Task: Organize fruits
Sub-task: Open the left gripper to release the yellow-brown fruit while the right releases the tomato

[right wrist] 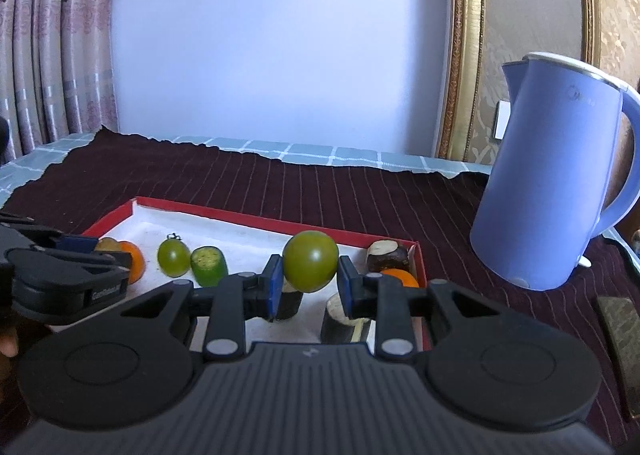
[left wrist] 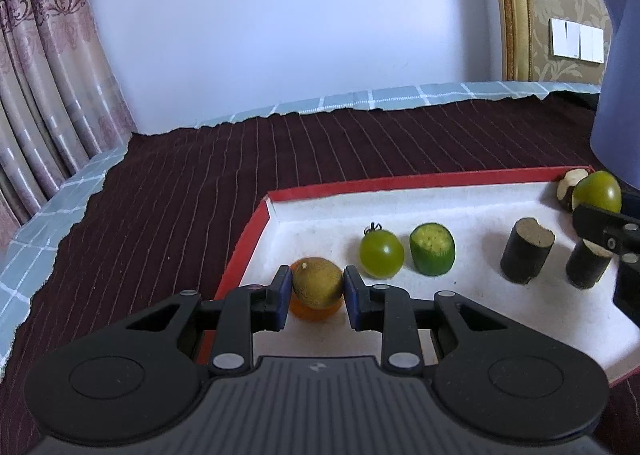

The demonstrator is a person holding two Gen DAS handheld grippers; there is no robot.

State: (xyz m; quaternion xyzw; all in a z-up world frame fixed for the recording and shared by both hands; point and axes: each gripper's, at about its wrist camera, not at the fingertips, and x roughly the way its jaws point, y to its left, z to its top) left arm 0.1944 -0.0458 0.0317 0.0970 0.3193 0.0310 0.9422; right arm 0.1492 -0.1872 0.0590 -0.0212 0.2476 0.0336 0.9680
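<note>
Near the tray's left edge: left claw (left wrist: 314,289), pads pressed to both sides of a brownish-green round fruit (left wrist: 318,282); an orange fruit (left wrist: 316,309) lies directly under or behind it, contact unclear. Tray (left wrist: 256,231): shallow, red-rimmed, white-lined, on a dark red striped cloth (left wrist: 180,191) over a blue checked cover (left wrist: 44,211).

Along the tray, left to right: green tomato with stem (left wrist: 381,253); cut green fruit piece (left wrist: 432,249), seeded face up, just beside the tomato; two dark cylindrical cut pieces (left wrist: 526,249), upright, pale tops, possibly sugarcane.

Above the tray's right half: right claw (right wrist: 309,287), closed on a larger green tomato (right wrist: 310,260), held clear of the lining.

Far right corner of the tray: dark brown peeled item (right wrist: 387,253), white patch showing; another orange fruit (right wrist: 400,277) just in front of it.

On the cloth, right of the tray: blue electric kettle (right wrist: 548,191), upright, well apart from the tray.
</note>
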